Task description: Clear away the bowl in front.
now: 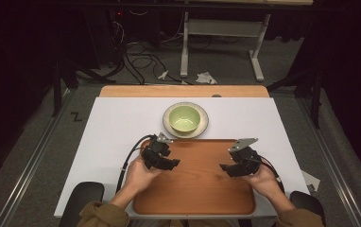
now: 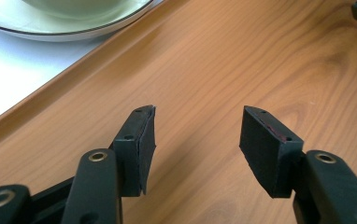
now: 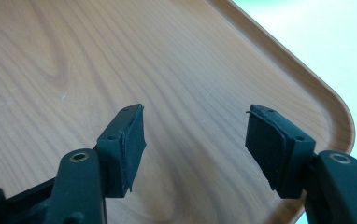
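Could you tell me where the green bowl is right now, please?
In the high view, the green bowl sits on a plate at table centre, just beyond the wooden tray's far edge.

bench (image 1: 122, 94): wooden top, bare strip along the far edge | white sheet (image 1: 112, 137): covers most of the bench | wood-grain tray (image 1: 195, 189): on the sheet at the near edge | rimmed plate (image 1: 203, 128): on the sheet just beyond the tray, carrying a green bowl (image 1: 184, 118)

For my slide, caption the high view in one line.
Two hand-held grippers, left and right, hover open over a wooden tray beside a green bowl.
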The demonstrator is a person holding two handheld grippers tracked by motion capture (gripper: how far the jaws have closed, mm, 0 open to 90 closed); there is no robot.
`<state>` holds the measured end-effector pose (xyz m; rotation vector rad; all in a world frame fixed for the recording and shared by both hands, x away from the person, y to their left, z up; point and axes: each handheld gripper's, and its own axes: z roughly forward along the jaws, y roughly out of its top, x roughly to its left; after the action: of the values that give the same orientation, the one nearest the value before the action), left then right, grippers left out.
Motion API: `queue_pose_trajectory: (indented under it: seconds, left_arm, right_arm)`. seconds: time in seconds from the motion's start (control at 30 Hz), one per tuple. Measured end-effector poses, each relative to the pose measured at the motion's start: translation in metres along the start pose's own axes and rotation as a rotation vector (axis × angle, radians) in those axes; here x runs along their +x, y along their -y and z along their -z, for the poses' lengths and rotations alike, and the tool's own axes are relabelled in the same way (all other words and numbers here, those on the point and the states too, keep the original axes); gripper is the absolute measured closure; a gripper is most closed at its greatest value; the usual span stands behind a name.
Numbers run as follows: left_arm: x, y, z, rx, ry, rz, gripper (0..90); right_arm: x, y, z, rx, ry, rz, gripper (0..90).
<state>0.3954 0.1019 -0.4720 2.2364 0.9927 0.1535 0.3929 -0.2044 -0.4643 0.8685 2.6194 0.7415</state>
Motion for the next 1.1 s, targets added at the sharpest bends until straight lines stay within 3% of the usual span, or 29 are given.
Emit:
queue_pose_trajectory:
  seconds: [0.53, 0.83, 1.1]
  left_arm:
    - [0.000, 0.001, -0.001, 0.016, -0.008, -0.004, 45.1]
    - [0.002, 0.001, 0.003, -0.010, -0.013, 0.019, 45.1]
    - [0.001, -0.001, 0.009, -0.017, -0.008, 0.011, 45.0]
  right_arm:
    - [0.000, -0.001, -0.001, 0.003, -0.002, 0.000, 37.8]
    - [0.001, -0.001, -0.001, -0.001, -0.006, 0.002, 37.8]
    - [0.000, 0.000, -0.002, 0.010, -0.009, 0.000, 37.7]
